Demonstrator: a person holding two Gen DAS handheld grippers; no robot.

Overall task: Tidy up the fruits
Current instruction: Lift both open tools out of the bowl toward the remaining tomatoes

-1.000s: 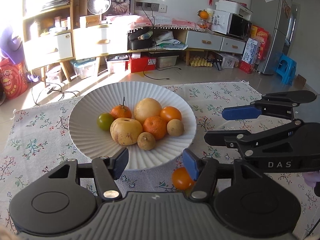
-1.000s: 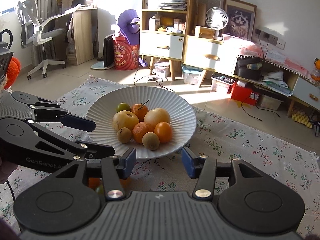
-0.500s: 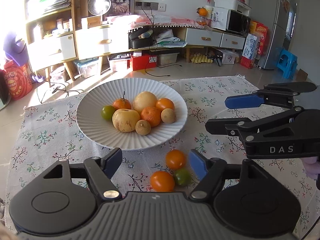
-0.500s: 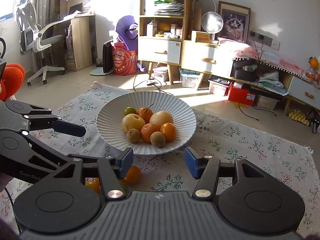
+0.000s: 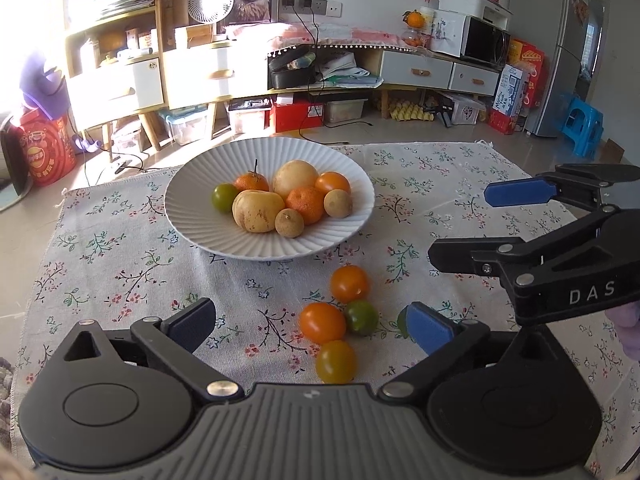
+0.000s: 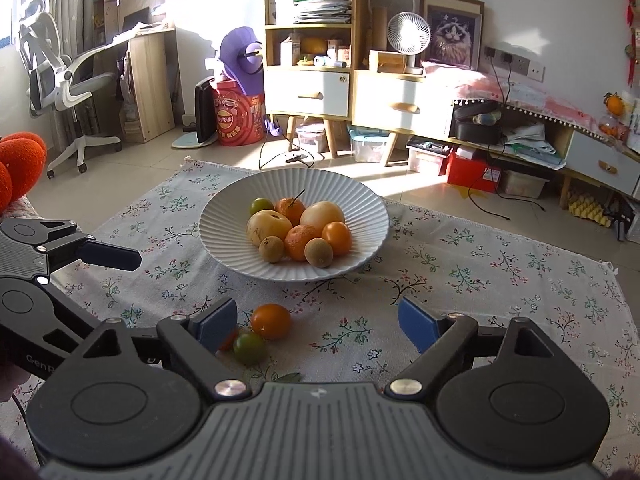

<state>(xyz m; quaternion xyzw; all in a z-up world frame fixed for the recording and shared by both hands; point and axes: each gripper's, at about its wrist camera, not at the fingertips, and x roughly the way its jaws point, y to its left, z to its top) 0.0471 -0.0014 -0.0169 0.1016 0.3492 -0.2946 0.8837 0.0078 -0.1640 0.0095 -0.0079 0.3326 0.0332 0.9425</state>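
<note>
Both the left gripper [image 5: 308,326] and right gripper [image 6: 318,320] have just spread wide, empty, revealing loose fruits [image 5: 322,322]

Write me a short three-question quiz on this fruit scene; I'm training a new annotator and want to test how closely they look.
1. True or false: the white plate is empty.
2. How many loose fruits lie on the floral tablecloth near the left gripper in the left wrist view?
A. one B. two C. four
3. Fill in: neither the left gripper nor the right gripper holds anything; the fingers of both stand ____.

Key
1. False: it holds eight fruits, among them a green one.
2. C: three orange fruits and one green fruit.
3. Open; both have just been opening.
</note>
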